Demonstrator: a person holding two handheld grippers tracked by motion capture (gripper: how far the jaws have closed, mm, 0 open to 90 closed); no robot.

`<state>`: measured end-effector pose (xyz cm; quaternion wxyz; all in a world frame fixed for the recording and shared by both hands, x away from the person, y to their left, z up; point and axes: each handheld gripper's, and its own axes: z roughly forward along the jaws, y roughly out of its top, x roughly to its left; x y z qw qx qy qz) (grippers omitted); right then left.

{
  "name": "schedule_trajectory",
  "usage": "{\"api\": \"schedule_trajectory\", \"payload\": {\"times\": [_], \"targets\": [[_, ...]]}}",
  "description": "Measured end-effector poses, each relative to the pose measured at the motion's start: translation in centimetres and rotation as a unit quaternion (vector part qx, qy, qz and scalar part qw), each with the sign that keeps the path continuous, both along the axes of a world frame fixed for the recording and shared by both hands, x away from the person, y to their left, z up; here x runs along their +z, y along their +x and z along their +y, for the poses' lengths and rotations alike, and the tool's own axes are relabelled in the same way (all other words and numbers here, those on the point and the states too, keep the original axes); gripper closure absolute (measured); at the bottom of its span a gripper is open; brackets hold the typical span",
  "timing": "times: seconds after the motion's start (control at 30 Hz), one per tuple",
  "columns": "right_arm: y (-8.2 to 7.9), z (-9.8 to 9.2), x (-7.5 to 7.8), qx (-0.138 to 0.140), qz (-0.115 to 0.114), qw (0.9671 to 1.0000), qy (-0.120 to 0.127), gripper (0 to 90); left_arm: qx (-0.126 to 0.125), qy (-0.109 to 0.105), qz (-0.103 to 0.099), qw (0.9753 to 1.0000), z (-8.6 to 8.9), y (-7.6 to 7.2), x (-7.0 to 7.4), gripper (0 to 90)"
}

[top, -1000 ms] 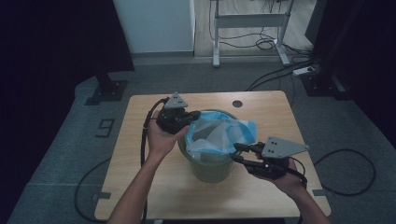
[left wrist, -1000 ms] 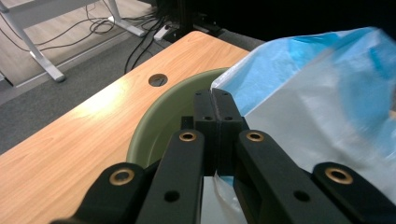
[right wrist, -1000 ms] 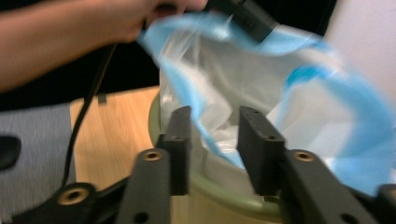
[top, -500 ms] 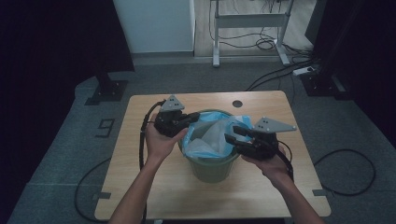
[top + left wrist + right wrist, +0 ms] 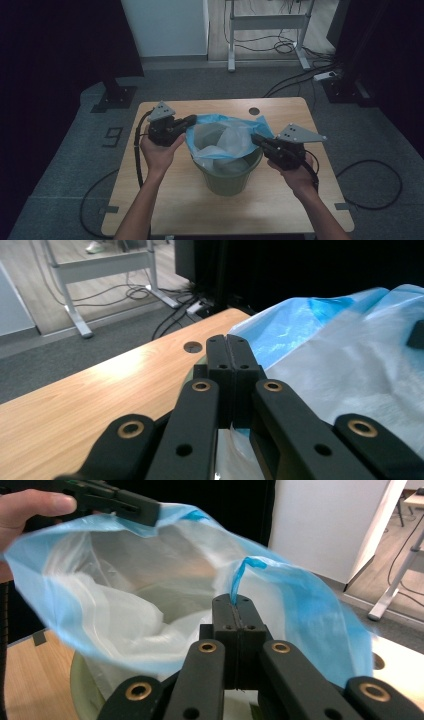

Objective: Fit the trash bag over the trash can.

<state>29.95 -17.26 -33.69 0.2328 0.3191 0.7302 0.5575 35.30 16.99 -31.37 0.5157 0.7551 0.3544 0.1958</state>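
My left tongs (image 5: pixel 189 120) and right tongs (image 5: pixel 256 138), both clamped tight, pinch opposite edges of the blue bag (image 5: pixel 227 137), stretched open over the green bin (image 5: pixel 227 179) on the counter (image 5: pixel 270 207).

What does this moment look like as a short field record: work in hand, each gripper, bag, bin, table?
work: spreading a blue bag open over a green bin
left gripper: shut on the bag's rim at the bin's left side
right gripper: shut on the bag's rim at the right side; a blue strip rises from its tips
bag: thin blue plastic, mouth held open, hanging into the bin
bin: green, upright, mid-table
table: light wood, round hole near the far edge
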Motion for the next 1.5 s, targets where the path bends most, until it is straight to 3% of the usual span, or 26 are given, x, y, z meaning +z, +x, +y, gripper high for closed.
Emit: {"api": "schedule_trajectory", "payload": {"times": [0.17, 0.37, 0.63, 0.77, 1.0, 1.3, 1.33, 1.37, 1.43, 1.5], "targets": [[-0.5, -1.8, -0.1, -0.01, -0.003, 0.9999, 0.008, 89.1, 0.012, -0.016, 0.003, 0.9998, 1.7, -1.2, -0.8, 90.0], [-1.4, -3.2, -1.6, -0.008, 0.0, 0.9999, 0.012, 89.1, 0.018, -0.031, 0.007, 0.9993, 3.9, -3.0, -2.3, 90.0], [-2.9, -3.3, -2.7, 0.038, -0.001, 0.9993, -0.004, 89.0, 0.003, -0.048, 0.011, 0.9988, 5.1, -5.4, -3.8, 90.0], [-4.0, -3.3, -3.5, 0.057, 0.011, 0.9983, -0.005, 89.0, -0.01, -0.061, 0.025, 0.9978, 5.6, -6.9, -5.5, 90.0], [-5.0, -3.2, -6.0, 0.068, 0.033, 0.997, -0.018, 89.0, -0.018, -0.062, 0.048, 0.9967, 5.7, -7.1, -7.7, 90.0], [-3.3, -3.7, -9.0, 0.047, 0.078, 0.9958, -0.015, 89.0, -0.032, -0.054, 0.086, 0.9943, 4.8, -6.0, -10.8, 90.0], [-3.1, -3.8, -9.2, 0.043, 0.079, 0.9958, -0.016, 89.0, -0.04, -0.049, 0.09, 0.9939, 4.7, -6.0, -10.7, 88.6], [-3.0, -3.9, -9.3, 0.039, 0.08, 0.9959, -0.015, 88.9, -0.041, -0.039, 0.087, 0.9946, 4.6, -6.0, -10.5, 80.7], [-2.8, -4.0, -9.3, 0.035, 0.08, 0.9961, -0.015, 89.0, -0.024, -0.025, 0.063, 0.9974, 4.4, -6.6, -9.4, 64.6], [-2.9, -4.1, -9.1, 0.034, 0.075, 0.9965, -0.017, 88.9, -0.032, -0.026, 0.055, 0.9977, 4.5, -6.9, -8.0, 48.9]]}}
